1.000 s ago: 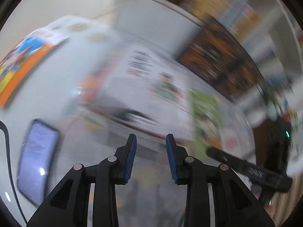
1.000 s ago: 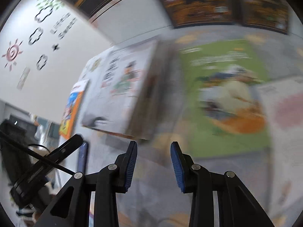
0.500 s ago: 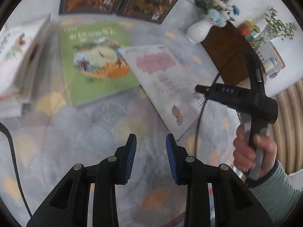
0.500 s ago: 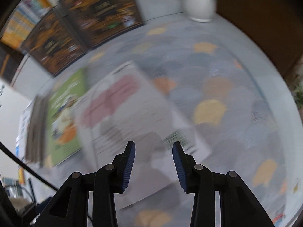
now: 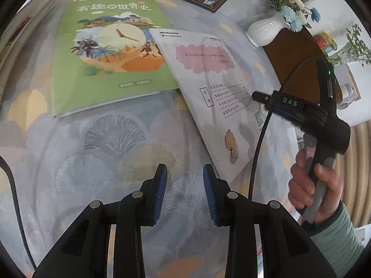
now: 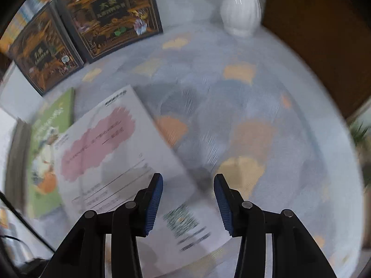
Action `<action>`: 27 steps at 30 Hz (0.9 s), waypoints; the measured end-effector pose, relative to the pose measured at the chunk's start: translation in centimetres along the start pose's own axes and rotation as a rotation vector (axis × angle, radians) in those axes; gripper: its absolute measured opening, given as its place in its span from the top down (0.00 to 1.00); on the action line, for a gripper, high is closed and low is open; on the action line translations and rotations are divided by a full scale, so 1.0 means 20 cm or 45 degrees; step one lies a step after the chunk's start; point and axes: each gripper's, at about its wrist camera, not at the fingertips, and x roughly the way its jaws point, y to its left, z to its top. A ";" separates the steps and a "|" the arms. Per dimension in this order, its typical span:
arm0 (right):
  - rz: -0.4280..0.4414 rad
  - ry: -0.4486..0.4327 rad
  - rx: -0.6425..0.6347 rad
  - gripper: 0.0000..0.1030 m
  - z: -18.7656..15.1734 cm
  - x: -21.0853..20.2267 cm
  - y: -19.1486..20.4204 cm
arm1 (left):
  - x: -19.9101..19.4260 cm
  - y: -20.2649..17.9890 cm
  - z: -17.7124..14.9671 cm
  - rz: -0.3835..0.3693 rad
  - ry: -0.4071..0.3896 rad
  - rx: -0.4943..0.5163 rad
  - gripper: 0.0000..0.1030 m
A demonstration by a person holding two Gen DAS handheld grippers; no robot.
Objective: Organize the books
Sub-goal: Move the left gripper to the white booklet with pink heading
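1. Left gripper (image 5: 184, 180): jaws parted with nothing between them, above the patterned tablecloth (image 5: 111, 139) near the tabletop's near edge.
2. Right gripper (image 6: 188, 186): jaws parted wide, holding nothing, poised over the near right corner of the white booklet (image 6: 120, 162); contact with the page cannot be told. The left wrist view shows this tool from the side, held in the right hand (image 5: 315, 185), with a black cable hanging from it.
3. White booklet (image 5: 208, 88): lies flat and skewed on the tablecloth, right of centre; it bears a pink cloud-shaped patch, lines of text and a QR code. Its far left corner overlaps the right edge of the green book.
4. Green book (image 5: 111, 51): lies flat at the left-centre of the tabletop, cover up, showing a clock face and palm trees.
5. Book stack (image 5: 20, 27): stands at the left edge, beside the green book.
6. 2 dark ornate books (image 6: 88, 27): propped side by side along the far edge.
7. White vase (image 5: 266, 30): holds blue and white flowers at the far right corner, well apart from the booklet.
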 end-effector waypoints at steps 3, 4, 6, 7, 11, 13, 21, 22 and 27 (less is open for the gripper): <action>-0.055 -0.012 0.075 0.57 0.07 0.06 -0.09 | 0.02 -0.02 0.04 0.001 0.006 0.013 0.72; -0.066 0.010 0.110 0.57 0.09 0.11 -0.12 | 0.03 -0.03 0.05 0.002 0.004 0.017 0.72; -0.040 0.016 0.139 0.56 0.09 0.13 -0.16 | 0.06 -0.04 0.08 -0.004 0.013 0.017 0.72; -0.035 0.017 0.126 0.55 0.09 0.13 -0.16 | 0.07 -0.04 0.08 -0.015 0.021 0.012 0.72; 0.024 0.057 0.010 0.55 0.05 0.11 -0.10 | 0.11 -0.04 0.11 -0.056 0.026 -0.011 0.72; 0.040 0.075 -0.029 0.55 0.02 0.10 -0.07 | 0.11 -0.04 0.11 -0.084 0.034 -0.029 0.72; 0.091 0.105 0.021 0.55 -0.17 0.02 -0.12 | 0.11 -0.04 0.11 -0.108 0.044 -0.036 0.67; 0.113 0.112 0.047 0.55 -0.20 0.00 -0.14 | 0.11 -0.03 0.10 -0.113 0.047 -0.036 0.67; 0.167 0.154 0.059 0.55 -0.38 -0.09 -0.17 | 0.06 -0.02 0.03 -0.085 0.075 0.041 0.67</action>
